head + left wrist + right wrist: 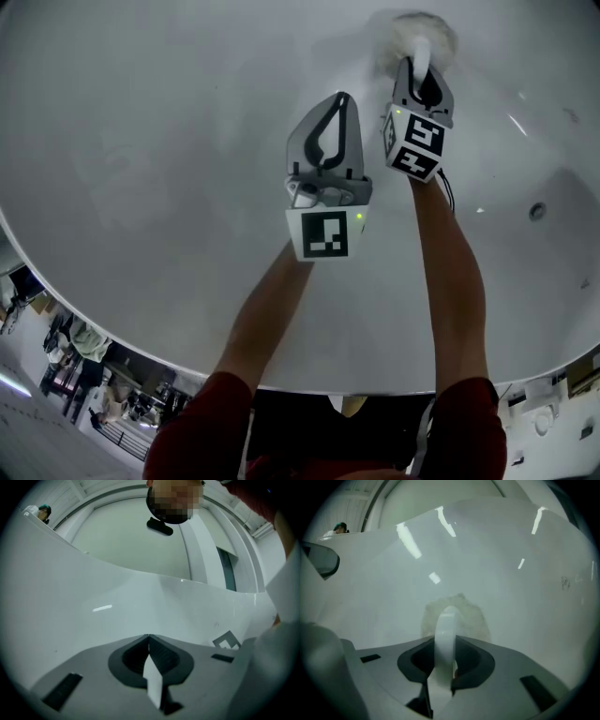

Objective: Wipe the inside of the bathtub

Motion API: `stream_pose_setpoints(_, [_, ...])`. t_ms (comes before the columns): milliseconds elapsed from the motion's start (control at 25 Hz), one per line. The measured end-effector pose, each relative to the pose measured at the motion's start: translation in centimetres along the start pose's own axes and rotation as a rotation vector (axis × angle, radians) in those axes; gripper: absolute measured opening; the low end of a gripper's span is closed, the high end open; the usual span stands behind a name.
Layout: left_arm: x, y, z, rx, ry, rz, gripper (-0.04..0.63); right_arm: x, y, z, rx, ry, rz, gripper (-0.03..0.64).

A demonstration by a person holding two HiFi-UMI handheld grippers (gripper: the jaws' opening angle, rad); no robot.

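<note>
Plainly, two tools reach into one white bathtub [141, 141]: the left tool [342, 97], pressed together and empty, hovers above its wall, while the right tool [419, 67] pinches the white handle [446, 634] of one fluffy pad [412, 33] lying against that inner wall.

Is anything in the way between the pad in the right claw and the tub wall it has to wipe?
Nothing visible. The right claw is shut on the white handle, and the fluffy pad sits against bare tub wall. The left claw, shut and empty, hangs beside it, clear of the pad.
</note>
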State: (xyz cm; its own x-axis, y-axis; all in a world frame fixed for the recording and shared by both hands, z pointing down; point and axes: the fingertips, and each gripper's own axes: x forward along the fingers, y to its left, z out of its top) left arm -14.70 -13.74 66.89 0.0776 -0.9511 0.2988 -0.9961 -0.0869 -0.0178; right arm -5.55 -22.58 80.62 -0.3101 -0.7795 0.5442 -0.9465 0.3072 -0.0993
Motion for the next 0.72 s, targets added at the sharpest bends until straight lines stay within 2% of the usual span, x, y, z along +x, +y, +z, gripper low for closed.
stream_pose_setpoints(320, [0.7, -8.5, 4.9, 0.021, -0.059, -0.077, 0.015, -6.5, -9.4, 3.8, 0.042, -0.071, -0.078, 0.091])
stream_pose_setpoints(720, [0.9, -25.1, 9.0, 0.031, -0.093, -0.222, 0.015, -16.9, -26.0, 3.9, 0.076, -0.098, -0.237, 0.091])
